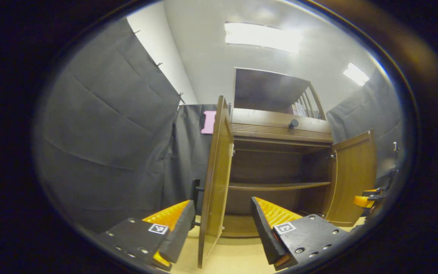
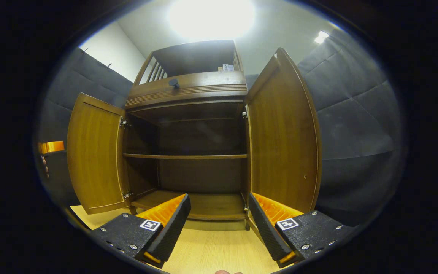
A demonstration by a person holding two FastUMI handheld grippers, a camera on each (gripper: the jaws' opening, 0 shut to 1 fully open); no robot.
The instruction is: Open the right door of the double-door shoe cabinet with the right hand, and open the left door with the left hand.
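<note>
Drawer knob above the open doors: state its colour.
Black. The drawer knob shows best in the right gripper view, against the brown wooden drawer front.

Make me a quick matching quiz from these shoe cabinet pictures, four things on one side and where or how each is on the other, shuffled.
Things:
1. left door
2. right door
3. black knob
4. middle shelf

States or places:
A. on the drawer front above the compartment
B. bare, spanning the open compartment
C. swung open, between the left tool's fingers
D. swung open, beside the right tool, not gripped

Pairs: 1-C, 2-D, 3-A, 4-B
</note>
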